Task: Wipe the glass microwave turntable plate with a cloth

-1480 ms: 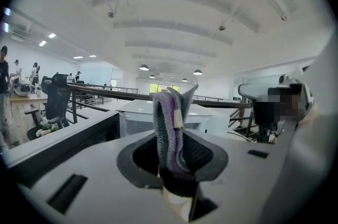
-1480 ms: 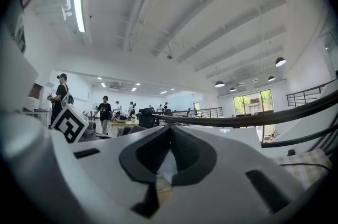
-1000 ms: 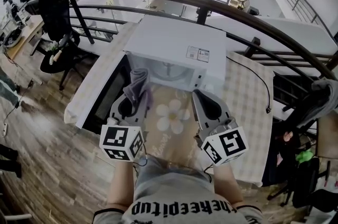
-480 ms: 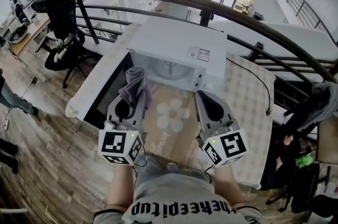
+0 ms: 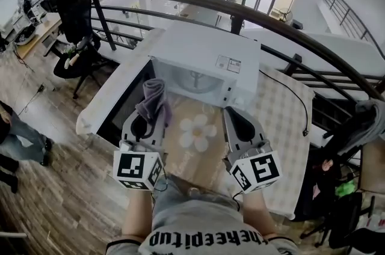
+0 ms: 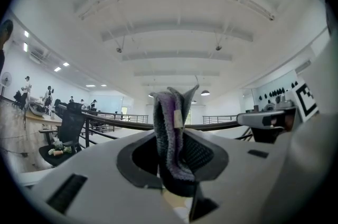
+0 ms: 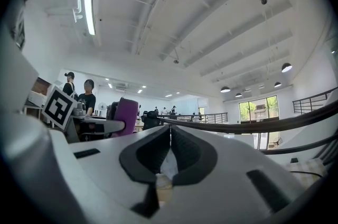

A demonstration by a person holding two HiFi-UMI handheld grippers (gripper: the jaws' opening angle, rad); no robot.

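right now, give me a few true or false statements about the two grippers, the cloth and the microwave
1. The left gripper is shut on the cloth. True.
2. The right gripper holds the glass plate. False: its jaws are together with nothing between them.
3. The microwave has its door closed. False: the door hangs open on the left side.
4. The glass plate sits inside the microwave. True.
5. The cloth lies flat on the table. False: it stands up out of the left gripper, in front of the microwave opening.
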